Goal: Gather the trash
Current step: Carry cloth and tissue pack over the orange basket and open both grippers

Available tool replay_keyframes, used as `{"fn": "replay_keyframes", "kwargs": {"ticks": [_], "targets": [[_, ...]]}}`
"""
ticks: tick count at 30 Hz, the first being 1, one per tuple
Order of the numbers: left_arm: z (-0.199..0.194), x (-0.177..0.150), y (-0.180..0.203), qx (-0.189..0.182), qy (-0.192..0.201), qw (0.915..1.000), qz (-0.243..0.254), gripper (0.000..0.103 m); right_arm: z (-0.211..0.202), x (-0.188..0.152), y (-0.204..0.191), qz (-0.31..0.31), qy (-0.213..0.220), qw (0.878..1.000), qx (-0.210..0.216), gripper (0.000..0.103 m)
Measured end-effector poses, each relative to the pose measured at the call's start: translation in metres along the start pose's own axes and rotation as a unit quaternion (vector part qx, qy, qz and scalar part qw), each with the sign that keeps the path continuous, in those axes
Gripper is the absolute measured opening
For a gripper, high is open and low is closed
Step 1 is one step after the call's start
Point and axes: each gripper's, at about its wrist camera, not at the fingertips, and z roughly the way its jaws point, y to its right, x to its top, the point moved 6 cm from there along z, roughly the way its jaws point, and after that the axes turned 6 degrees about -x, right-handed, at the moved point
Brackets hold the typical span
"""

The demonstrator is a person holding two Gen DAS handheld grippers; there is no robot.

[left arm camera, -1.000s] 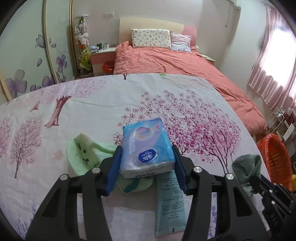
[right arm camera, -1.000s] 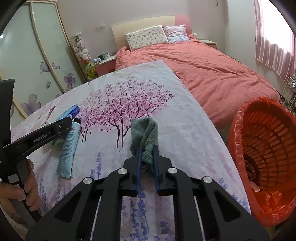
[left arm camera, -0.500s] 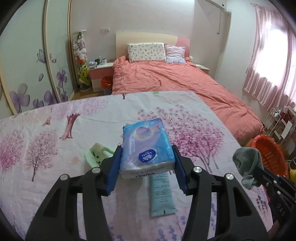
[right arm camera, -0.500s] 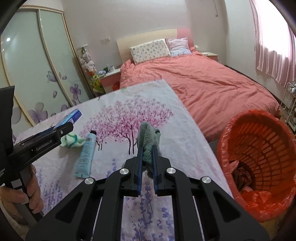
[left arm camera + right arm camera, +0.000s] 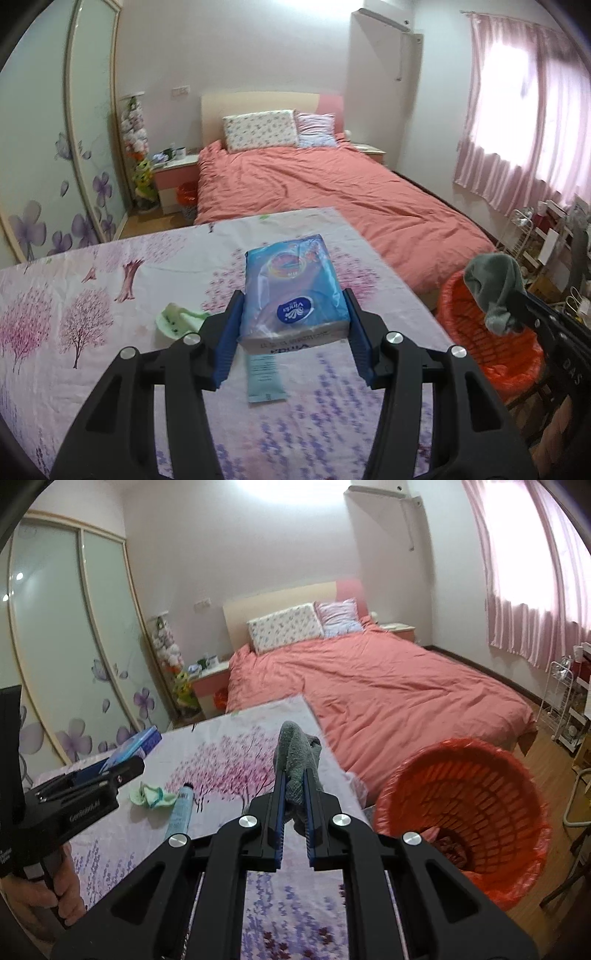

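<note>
My left gripper is shut on a blue tissue pack and holds it above the flowered table. My right gripper is shut on a grey cloth, held above the table's right edge; the cloth also shows in the left wrist view, over the orange bin. An orange basket bin with a red liner stands on the floor to the right of the table. A pale blue tube and a green crumpled wrapper lie on the table.
A bed with a salmon cover stands beyond the table. A wardrobe with flower-painted doors is on the left. A white wire rack stands at the right by the curtained window. The bin holds some dark trash.
Both grippers have risen from the table with their loads. The right gripper has carried the grey cloth up and toward the orange bin. The tube and green wrapper lie where they were.
</note>
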Motion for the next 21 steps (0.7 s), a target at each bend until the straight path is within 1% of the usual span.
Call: {"fn": "replay_keyframes", "kwargs": {"ticks": [5,12,21], "targets": [[-0.009,0.003,0.035,-0.027,0.007,0.9994,0.020,0.052,-0.013,0.005,0.019,0.007,0.019,1.000,-0.017,0.009],[-0.007,0.001,0.089,-0.070,0.003,0.9965,0.045,0.052,-0.022,0.005,0.058,0.030,0.030,0.998,-0.040,0.009],[0.007,-0.008,0.172,-0.137,-0.004,0.9873,0.081,0.052,-0.025,0.004,0.117,0.080,0.034,0.994,-0.065,0.009]]}}
